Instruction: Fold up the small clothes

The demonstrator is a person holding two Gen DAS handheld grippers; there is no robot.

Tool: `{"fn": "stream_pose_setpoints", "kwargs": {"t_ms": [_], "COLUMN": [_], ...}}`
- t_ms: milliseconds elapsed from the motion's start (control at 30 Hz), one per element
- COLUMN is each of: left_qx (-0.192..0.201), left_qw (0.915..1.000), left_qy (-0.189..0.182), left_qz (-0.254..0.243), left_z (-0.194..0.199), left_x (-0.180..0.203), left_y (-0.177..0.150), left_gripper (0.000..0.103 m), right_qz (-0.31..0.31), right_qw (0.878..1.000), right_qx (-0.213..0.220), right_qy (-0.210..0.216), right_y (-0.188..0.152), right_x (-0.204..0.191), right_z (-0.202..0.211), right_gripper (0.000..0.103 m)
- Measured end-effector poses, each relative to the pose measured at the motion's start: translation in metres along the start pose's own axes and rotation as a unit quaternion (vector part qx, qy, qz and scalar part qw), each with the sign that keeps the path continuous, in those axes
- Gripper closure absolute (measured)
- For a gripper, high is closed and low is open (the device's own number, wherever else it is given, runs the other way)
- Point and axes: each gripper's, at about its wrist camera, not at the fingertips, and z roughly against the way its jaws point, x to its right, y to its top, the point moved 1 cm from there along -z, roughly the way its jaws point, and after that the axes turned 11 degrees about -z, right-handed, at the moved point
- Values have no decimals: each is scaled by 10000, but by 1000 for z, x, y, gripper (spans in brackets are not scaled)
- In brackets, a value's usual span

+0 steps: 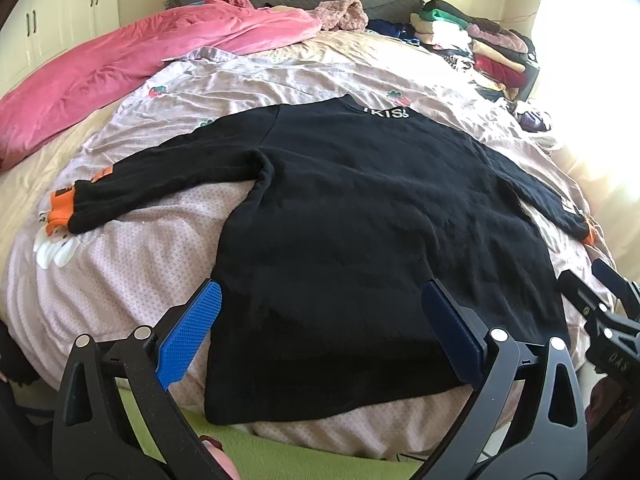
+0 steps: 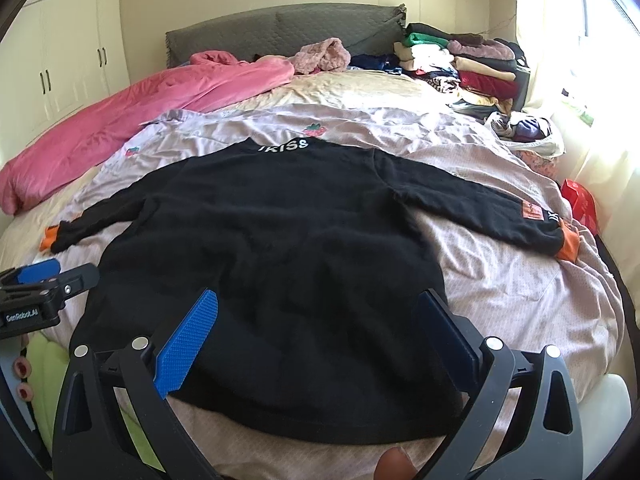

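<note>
Both grippers, left [image 1: 320, 334] and right [image 2: 316, 340], hover with fingers spread, empty, over the flat black sweater's [image 1: 360, 220] hem; folding seems unstarted, sleeves likely first.

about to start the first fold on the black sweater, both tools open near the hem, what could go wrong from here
1. The black sweater lies on a wrinkled pink sheet; the left tool or right tool could pinch the sheet along with the hem.
2. Both sleeves are spread wide, orange cuffs near the bed's sides, so one may drag or slip off during the fold.
3. The tools sit close together and could bump.
</note>
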Motion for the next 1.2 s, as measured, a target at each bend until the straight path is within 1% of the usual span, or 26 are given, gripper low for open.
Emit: {"fn": "stream_pose_setpoints", "kwargs": {"t_ms": [133, 333, 467, 867, 1000, 1200], "left_qx": [-31, -9, -3, 125, 158, 136], "left_qw": [9999, 9998, 9998, 9998, 9998, 9998], "left_qy": [-78, 19, 49, 127, 52, 38], "left_qz": [127, 198, 211, 47, -83, -116], "left_z": [-6, -13, -19, -37, -47, -60], "left_x": [-8, -17, -20, -17, -13, -7], "left_y": [13, 35, 49, 100, 116, 133], "left_gripper": [9, 9, 9, 9, 9, 9], "right_qz": [-85, -187, -163, -110, -123, -130], "right_qw": [9999, 9998, 9999, 9998, 9998, 9997], "right_qx": [-55, -96, -22, 155, 159, 185], "right_qy": [16, 38, 44, 66, 43, 60], "right_y": [15, 34, 51, 97, 109, 126], "right_x": [5, 11, 12, 10, 11, 12], "right_z": [-10, -24, -31, -57, -68, -82], "right_gripper": [4, 4, 4, 4, 4, 4]}}
